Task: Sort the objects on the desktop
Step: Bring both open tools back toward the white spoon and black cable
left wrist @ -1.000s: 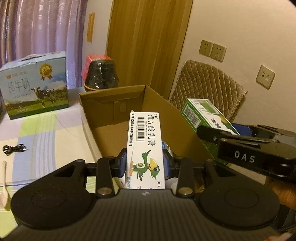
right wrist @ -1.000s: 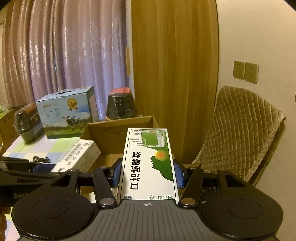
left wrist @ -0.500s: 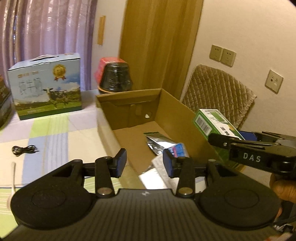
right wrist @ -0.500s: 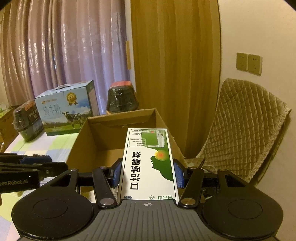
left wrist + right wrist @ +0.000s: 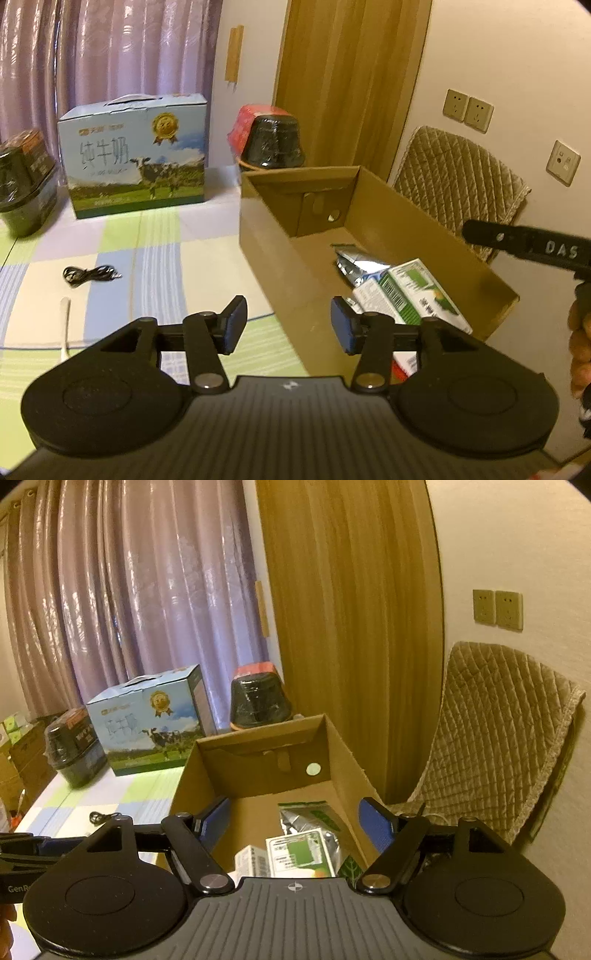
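Two matte black plastic handheld grippers, left and right, each with a ribbed grey housing, round black discs on either side, silver pivot screws on the linkage arms and blue rubber finger pads. White "DAS" lettering on one side bar, "Gen…" on the other. Small white crosshair emblem at centre.

Both wrist cameras look forward and slightly down, close above the table; both views share the cardboard box.
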A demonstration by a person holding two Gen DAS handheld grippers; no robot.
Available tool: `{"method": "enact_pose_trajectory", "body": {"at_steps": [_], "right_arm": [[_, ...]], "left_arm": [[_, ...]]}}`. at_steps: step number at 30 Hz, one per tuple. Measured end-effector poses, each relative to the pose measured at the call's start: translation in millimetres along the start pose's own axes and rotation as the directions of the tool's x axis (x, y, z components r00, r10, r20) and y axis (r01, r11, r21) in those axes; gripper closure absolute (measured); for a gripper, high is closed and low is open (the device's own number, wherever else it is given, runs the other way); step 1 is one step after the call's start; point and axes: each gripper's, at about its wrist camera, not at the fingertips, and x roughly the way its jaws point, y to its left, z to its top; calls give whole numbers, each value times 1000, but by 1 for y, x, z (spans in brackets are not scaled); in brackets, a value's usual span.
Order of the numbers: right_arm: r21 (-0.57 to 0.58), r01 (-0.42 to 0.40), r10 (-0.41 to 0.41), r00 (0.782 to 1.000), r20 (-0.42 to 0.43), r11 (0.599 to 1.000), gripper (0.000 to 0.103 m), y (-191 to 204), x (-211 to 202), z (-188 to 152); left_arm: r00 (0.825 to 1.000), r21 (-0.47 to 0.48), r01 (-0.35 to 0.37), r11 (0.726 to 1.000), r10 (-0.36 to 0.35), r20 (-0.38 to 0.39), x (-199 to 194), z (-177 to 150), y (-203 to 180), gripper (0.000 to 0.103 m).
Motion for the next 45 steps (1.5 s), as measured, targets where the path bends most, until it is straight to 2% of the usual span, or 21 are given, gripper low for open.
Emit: {"method": "enact_pose_trajectory", "body": {"at_steps": [10,19,23,30,35,45], "right_arm": [[-22,-70,70,998,-1,997,23,45,-23,-8],[-84,-168,165,985,-39,982,21,113,-26,-26],[-99,-207,201,977,-64,973,19,138,-23,-36],[-138,-247,234,966,-107,959,13,170,-18,-51],[-162,-246,228,966,-124,956,2,182,-14,-59],[-175,-242,211,961,-182,954,2,191,10,-74]], "left_arm": [[997,-26,-74,997,74,-32,-41,-34,41,50],[980,-40,-186,982,183,-78,-80,-68,96,40],[971,-42,-224,974,220,-89,-94,-79,116,32],[965,-63,-251,966,244,-100,-109,-93,138,25],[962,-79,-260,962,252,-105,-111,-100,149,20],[960,-113,-261,959,245,-136,-97,-112,176,20]]}}
